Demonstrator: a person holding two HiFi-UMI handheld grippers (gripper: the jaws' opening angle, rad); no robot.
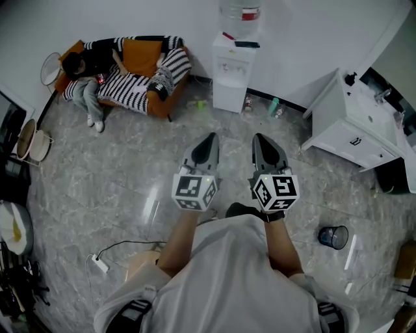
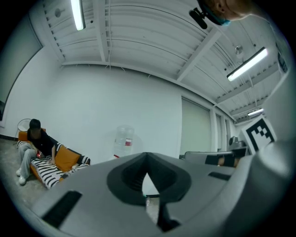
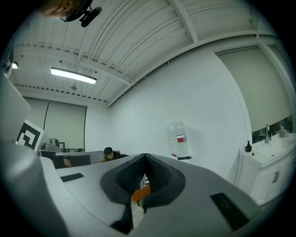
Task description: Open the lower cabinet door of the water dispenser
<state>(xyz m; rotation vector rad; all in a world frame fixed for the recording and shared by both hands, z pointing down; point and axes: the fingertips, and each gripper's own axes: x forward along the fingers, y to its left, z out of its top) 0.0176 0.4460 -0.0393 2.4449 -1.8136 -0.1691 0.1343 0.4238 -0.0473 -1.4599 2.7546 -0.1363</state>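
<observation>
Position: the water dispenser (image 1: 232,71) stands against the far wall beside a sofa (image 1: 140,68), well apart from the person. Left gripper (image 1: 208,138) and right gripper (image 1: 261,138) are each pressed together on nothing. The lower cabinet door (image 1: 229,97) appears a light, stiff, smooth hinged panel. It is probably best taken at its free edge, as no handle is discernible. The fill level of the bottle (image 1: 241,11) on top is unreadable.

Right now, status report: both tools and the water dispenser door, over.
Left tool and right tool shut, empty, side by side. Water dispenser ahead at the wall, lower door shut, untouched. Bare floor between, nothing blocking.
</observation>
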